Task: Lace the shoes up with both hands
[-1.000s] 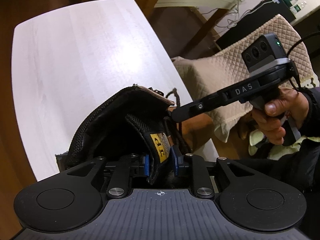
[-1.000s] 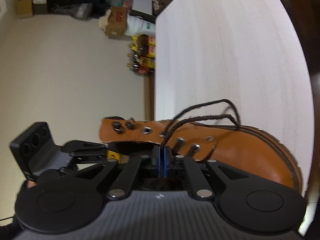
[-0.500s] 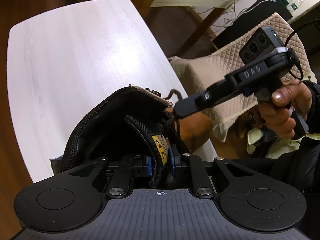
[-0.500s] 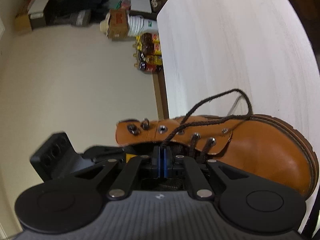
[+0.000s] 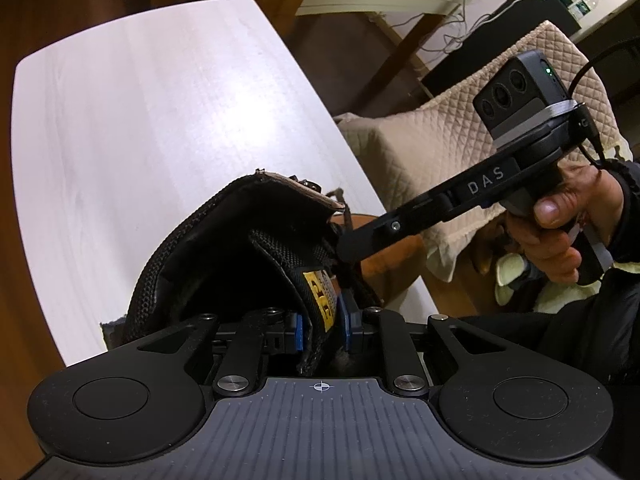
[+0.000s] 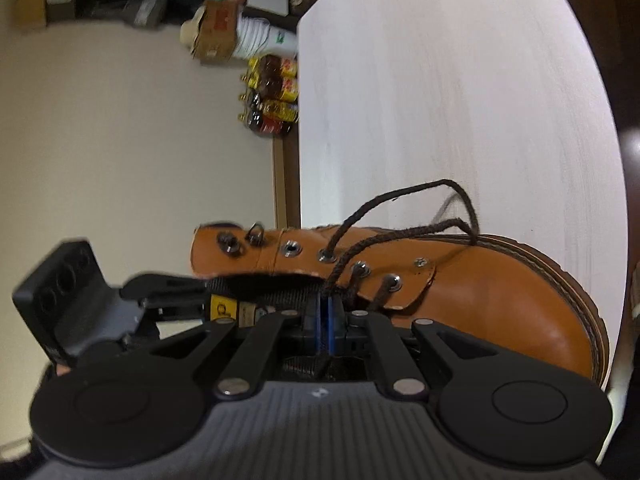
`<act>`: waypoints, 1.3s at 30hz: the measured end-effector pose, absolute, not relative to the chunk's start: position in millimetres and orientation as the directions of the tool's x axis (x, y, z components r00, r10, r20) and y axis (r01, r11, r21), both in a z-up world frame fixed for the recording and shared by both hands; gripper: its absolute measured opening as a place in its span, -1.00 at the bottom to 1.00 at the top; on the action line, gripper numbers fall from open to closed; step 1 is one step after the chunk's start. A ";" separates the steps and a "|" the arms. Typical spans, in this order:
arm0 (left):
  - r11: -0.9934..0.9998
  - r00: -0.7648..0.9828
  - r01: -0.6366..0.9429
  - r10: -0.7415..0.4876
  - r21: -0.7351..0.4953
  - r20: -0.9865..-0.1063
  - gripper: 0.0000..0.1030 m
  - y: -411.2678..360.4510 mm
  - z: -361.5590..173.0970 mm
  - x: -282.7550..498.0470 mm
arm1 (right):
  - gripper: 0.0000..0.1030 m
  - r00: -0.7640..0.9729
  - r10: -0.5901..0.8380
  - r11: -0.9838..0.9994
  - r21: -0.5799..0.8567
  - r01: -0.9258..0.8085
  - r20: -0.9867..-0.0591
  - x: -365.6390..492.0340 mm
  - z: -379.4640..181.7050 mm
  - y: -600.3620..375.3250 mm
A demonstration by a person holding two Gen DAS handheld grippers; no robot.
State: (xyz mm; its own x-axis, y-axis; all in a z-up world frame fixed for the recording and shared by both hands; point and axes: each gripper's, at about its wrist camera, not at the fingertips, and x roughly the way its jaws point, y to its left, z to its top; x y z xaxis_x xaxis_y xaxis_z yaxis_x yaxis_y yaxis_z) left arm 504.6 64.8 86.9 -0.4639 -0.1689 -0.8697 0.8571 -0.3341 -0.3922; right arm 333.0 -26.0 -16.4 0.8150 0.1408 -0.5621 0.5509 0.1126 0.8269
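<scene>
We hold the boot [image 6: 460, 300] on the desk [image 6: 460, 100], toe frame-right; left gripper [image 5: 320, 326] jaws pinch its tongue [image 5: 316, 300], right gripper [image 6: 325, 312] jaws pinch the lace [image 6: 400, 220], which runs up-right toward the eyelets.

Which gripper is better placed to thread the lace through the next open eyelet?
Right. The right gripper is shut on the lace beside the eyelets, while the left gripper clamps the boot's tongue.
</scene>
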 end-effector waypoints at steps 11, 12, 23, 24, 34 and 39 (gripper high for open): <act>-0.332 -0.469 0.855 -0.169 -0.398 -0.867 -0.63 65.4 84.8 507.4 | -0.76 0.832 0.118 0.084 0.840 0.536 -0.543 331.1 -12.0 -29.7; -0.332 -0.469 0.855 -0.170 -0.398 -0.867 -0.63 65.4 84.8 507.2 | -0.77 0.831 0.116 0.085 0.839 0.537 -0.544 331.3 -12.6 -30.0; -0.324 -0.476 0.854 -0.172 -0.407 -0.862 -0.63 64.4 83.2 507.5 | -0.86 0.761 0.171 0.304 0.768 0.564 -0.626 350.3 -0.6 -22.4; -0.319 -0.478 0.854 -0.171 -0.410 -0.862 -0.60 64.1 83.0 508.9 | -0.84 0.768 0.165 0.281 0.776 0.565 -0.619 347.0 -1.5 -24.4; -0.306 -0.481 0.856 -0.175 -0.417 -0.859 -0.58 64.3 81.5 511.2 | -0.79 0.834 0.092 0.119 0.838 0.533 -0.544 327.1 -7.5 -31.0; -0.323 -0.474 0.857 -0.183 -0.402 -0.861 -0.65 63.9 81.8 507.2 | -0.89 0.794 0.117 0.245 0.793 0.558 -0.596 348.8 -7.1 -22.6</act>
State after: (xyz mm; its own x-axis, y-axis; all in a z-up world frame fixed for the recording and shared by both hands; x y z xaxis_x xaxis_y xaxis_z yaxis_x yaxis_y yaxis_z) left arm 507.2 63.9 81.8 -0.4738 -0.1832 -0.8614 0.8565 -0.3231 -0.4025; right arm 348.8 -22.6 -7.2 0.7945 0.1170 -0.5959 0.5583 0.2452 0.7925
